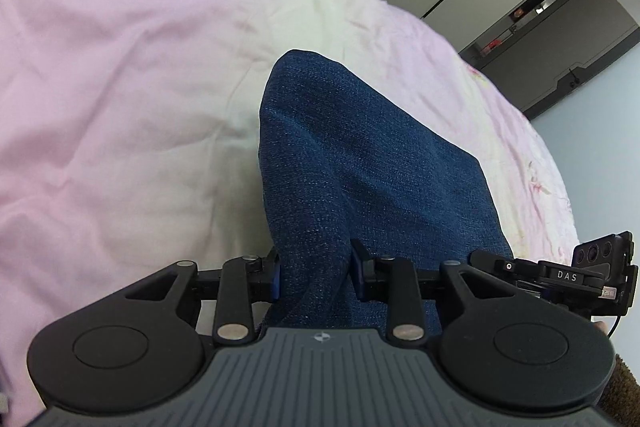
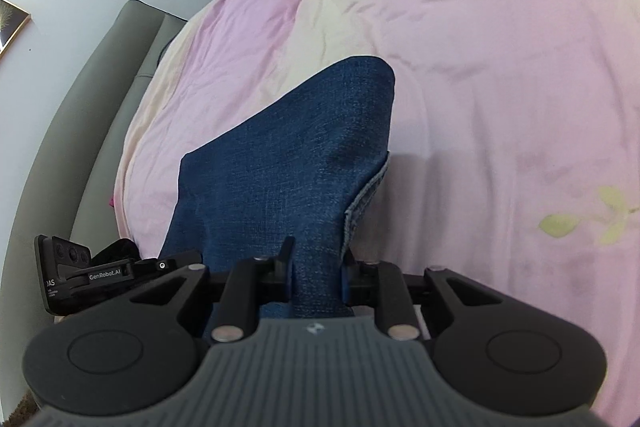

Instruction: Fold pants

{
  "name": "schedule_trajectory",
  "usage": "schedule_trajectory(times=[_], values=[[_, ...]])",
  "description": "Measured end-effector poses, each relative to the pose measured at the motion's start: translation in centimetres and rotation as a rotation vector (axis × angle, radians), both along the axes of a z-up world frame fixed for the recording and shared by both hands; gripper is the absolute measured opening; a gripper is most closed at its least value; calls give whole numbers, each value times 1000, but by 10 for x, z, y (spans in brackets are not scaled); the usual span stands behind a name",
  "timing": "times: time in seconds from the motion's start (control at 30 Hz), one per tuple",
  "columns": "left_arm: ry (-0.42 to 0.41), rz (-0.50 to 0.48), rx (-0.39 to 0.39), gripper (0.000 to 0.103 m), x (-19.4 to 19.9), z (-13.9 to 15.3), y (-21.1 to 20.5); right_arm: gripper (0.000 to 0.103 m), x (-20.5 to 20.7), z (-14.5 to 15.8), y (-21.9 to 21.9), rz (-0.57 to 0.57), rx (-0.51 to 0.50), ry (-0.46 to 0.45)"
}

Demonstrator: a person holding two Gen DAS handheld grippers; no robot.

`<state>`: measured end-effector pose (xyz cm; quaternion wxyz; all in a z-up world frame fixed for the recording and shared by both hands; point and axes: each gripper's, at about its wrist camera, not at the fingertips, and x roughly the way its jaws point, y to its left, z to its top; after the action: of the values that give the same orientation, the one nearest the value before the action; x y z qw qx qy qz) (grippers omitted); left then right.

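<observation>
Both the left gripper and right gripper pinch the jeans, which drape ahead onto the bed.

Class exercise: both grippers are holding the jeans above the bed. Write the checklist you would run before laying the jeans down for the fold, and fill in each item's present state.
1. Left gripper clamped on the jeans: ok, denim bunched between its pads.
2. Right gripper clamped on the jeans: ok.
3. Bedspread free of other things where the jeans will land: ok in the part seen.
4. Fabric hanging without twist: cannot tell; a hem shows turned out on one edge.
5. Both legs aligned: cannot tell.
</observation>
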<state>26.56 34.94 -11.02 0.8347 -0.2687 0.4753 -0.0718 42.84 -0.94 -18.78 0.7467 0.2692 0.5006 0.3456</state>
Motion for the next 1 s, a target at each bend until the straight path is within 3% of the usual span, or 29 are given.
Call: schedule_trajectory(times=[0.13, 0.27, 0.4, 0.43, 0.53, 0.7, 1.0], values=[[11, -11, -21, 36, 4, -15, 3, 16, 12, -29, 5, -6, -5, 54], [24, -16, -2, 40, 5, -19, 1, 20, 21, -39, 13, -6, -35, 67], [31, 7, -16, 46, 1, -16, 3, 31, 19, -36, 17, -8, -89, 51], [28, 9, 0, 49, 0, -13, 2, 39, 18, -33, 17, -15, -108, 44], [19, -7, 88, 49, -8, 3, -6, 44, 10, -20, 12, -24, -190, -7], [-68, -19, 206, 49, -34, 55, -15, 47, -8, 16, 2, -25, -299, -121], [-273, -64, 471, 49, -106, 197, -60, 63, -78, 138, -3, 6, -328, -450]])
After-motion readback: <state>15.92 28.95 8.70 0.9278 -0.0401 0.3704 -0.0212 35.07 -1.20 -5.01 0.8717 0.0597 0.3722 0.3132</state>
